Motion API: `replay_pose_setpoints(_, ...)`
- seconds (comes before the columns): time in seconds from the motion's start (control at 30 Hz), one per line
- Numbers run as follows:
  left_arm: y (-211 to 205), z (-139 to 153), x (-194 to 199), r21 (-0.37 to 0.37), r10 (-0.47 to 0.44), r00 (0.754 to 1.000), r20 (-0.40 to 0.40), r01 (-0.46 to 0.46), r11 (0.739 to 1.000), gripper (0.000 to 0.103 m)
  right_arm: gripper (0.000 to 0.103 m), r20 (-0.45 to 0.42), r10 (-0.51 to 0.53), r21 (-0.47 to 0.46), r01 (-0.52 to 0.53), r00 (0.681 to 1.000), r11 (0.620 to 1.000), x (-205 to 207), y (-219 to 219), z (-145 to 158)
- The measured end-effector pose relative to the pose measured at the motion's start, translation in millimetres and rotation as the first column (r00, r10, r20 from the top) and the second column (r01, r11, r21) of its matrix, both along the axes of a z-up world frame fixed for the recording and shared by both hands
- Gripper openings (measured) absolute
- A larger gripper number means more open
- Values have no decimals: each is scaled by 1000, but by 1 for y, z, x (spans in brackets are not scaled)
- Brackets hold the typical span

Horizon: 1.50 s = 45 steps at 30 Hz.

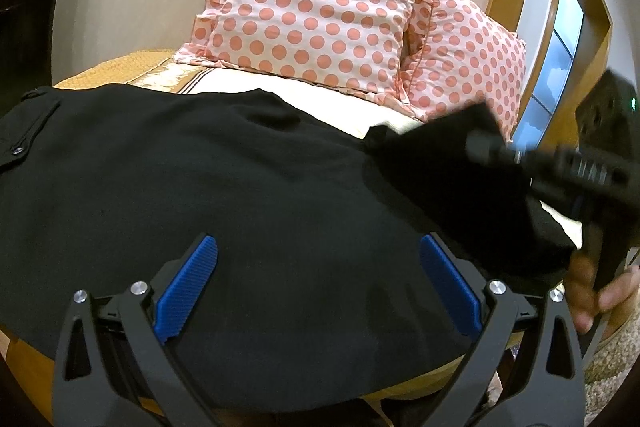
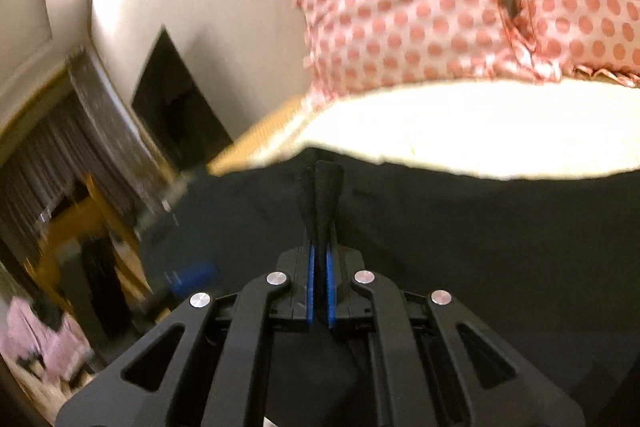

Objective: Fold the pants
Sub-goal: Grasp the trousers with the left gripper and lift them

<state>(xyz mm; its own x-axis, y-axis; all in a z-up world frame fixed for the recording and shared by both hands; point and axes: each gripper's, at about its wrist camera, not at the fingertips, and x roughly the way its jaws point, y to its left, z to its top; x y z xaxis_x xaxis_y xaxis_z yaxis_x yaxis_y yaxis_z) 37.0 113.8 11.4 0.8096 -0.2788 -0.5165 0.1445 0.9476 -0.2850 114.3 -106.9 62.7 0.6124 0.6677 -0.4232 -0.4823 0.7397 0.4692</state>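
Cream bedding covers the bed, with two pink polka-dot pillows propped against the pale wall behind it. Black pants lie spread across the bed, filling most of the left wrist view, a buttoned pocket flap at their left end. The left tool hovers over the pants with its blue pads spread wide, gripping nothing. The right tool is pinched tight on a raised fold of the pants; in the left view it lifts that edge at the right side, blurred.
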Motion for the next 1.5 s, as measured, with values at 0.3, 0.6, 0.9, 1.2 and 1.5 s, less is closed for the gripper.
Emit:
replay_pose_setpoints(0.3,39,17,-20,-169,55,997,49,-46,984,101,5,26,110,-177,-104,994,979,-22,55,-24)
replay_pose_setpoints(0.6,96,34,-42,-214,288,954,86,-264,940,101,55,53,271,-400,-228,961,888,-54,81,-42)
replay_pose_setpoints(0.9,153,44,-71,-305,493,865,93,-447,841,101,60,149,147,-340,-89,978,936,-38,70,-17)
replay_pose_setpoints(1.2,199,10,-78,-417,565,821,-77,-541,730,100,61,49,120,-444,-86,992,892,-22,73,-45)
replay_pose_setpoints(1.5,217,-17,-68,-505,533,819,-211,-559,658,97,62,67,127,-449,-84,990,890,-35,76,-41)
